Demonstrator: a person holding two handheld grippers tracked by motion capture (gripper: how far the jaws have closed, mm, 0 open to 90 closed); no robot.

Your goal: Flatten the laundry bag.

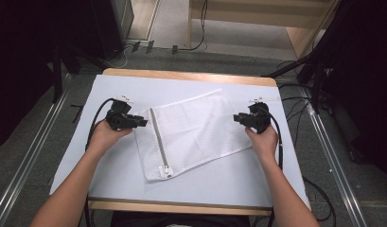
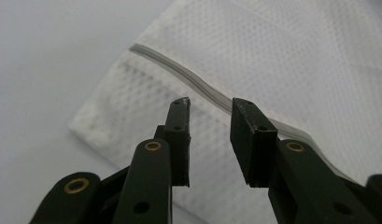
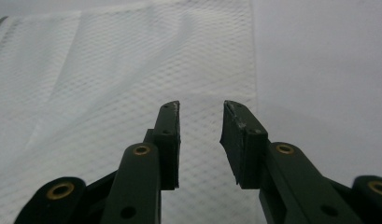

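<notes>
A white mesh laundry bag (image 1: pixel 193 130) lies flat and slanted on the table, its grey zipper (image 1: pixel 159 142) running down its left side. My left gripper (image 1: pixel 143 122) hovers at the bag's left edge, open, nothing between its jaws. From the left gripper view the zipper (image 2: pixel 202 86) crosses the mesh bag (image 2: pixel 291 60) just beyond the open left gripper (image 2: pixel 209 105). My right gripper (image 1: pixel 236 117) is at the bag's right edge, also open and empty. Seen from the right gripper view, the mesh bag (image 3: pixel 132 70) spreads under the open right gripper (image 3: pixel 201 106).
The pale table top (image 1: pixel 110 179) has a wooden front edge (image 1: pixel 177 206) and back edge. Black cables (image 1: pixel 295 101) trail past the right side. Metal floor rails (image 1: pixel 25 161) run along both sides of the table.
</notes>
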